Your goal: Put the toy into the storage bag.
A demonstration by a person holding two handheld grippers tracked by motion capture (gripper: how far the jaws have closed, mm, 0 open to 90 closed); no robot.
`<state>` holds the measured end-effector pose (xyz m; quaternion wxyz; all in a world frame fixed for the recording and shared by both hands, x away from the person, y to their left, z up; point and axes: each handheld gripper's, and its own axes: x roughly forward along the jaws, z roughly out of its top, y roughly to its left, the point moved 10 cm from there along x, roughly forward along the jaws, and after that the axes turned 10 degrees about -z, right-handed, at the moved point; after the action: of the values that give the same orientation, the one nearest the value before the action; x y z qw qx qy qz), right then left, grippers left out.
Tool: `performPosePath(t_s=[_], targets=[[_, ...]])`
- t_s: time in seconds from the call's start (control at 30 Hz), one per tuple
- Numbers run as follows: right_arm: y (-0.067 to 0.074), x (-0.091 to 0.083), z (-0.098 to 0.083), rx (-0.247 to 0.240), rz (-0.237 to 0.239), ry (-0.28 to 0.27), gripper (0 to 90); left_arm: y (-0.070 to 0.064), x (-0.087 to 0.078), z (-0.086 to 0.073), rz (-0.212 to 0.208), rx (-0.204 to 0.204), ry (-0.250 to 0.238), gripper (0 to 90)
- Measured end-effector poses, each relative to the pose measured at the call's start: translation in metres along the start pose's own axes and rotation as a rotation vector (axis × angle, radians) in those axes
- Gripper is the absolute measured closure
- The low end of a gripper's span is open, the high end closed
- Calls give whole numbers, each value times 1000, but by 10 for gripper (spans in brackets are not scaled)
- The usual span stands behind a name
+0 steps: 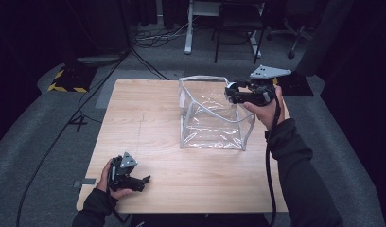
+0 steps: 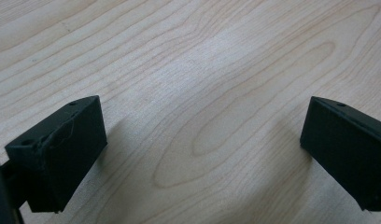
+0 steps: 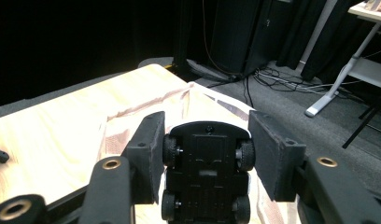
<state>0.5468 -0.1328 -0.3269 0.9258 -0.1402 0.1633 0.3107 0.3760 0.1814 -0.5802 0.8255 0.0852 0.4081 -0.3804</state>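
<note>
Small black toy car (image 3: 206,172) clamped in the right gripper (image 3: 206,156), held above the far right corner of a clear plastic zip bag (image 1: 211,118) with grey edging.

The car sits between the two black jaws with its underside and four wheels toward the camera, its long axis running along the jaws — the pads press its wheels on both sides. In the high view the right gripper (image 1: 250,94) hovers at the bag's upper right rim, so the open mouth lies just below and to the gripper's left; I judge a short drop would put the car inside. The left gripper (image 1: 129,177) rests well apart at the near left of the pale wooden table (image 1: 148,118), jaws spread wide over bare wood, holding nothing. The car's top side is hidden, and the bag's opening is hard to trace through the glare.
</note>
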Motion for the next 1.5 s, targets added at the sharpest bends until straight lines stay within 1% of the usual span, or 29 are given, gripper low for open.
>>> performPosePath(t_s=[0.17,0.23,0.33,0.47,0.57,0.63,0.73,0.8,0.87,0.93,1.0,1.17,1.2,1.23,1.27,1.33,1.5], targets=[[3,6,-1,-6,3,17,487,0,0,0,1,1,1,6],[5,9,-1,-17,10,26,487,0,0,0,2,2,0,6],[6,13,-3,-24,8,47,487,0,0,0,-2,-1,0,6],[7,16,-3,-41,8,60,487,0,0,0,1,1,0,6],[8,18,-4,-38,7,77,487,0,0,0,-1,0,0,6],[9,19,-6,-51,11,89,486,0,0,0,3,1,0,6],[8,22,-9,-57,-1,115,486,0,0,0,1,0,1,6],[8,24,-12,-61,-1,134,486,0,0,0,2,2,1,6],[8,26,-16,-83,2,153,486,0,0,0,1,0,0,6],[10,27,-20,-95,2,181,486,0,0,0,-1,0,1,6],[10,27,-22,-90,5,198,486,0,0,0,-1,0,0,6],[9,27,-29,-104,20,229,486,0,0,0,1,2,2,6],[9,27,-31,-97,19,243,486,0,0,0,2,1,1,6],[7,27,-33,-109,19,248,486,0,0,0,1,0,1,6],[7,27,-36,-93,18,265,486,0,0,0,2,2,0,6],[5,26,-41,-95,19,289,486,0,0,0,-2,0,0,6],[1,23,-48,-122,19,336,485,0,0,0,0,1,1,6]])
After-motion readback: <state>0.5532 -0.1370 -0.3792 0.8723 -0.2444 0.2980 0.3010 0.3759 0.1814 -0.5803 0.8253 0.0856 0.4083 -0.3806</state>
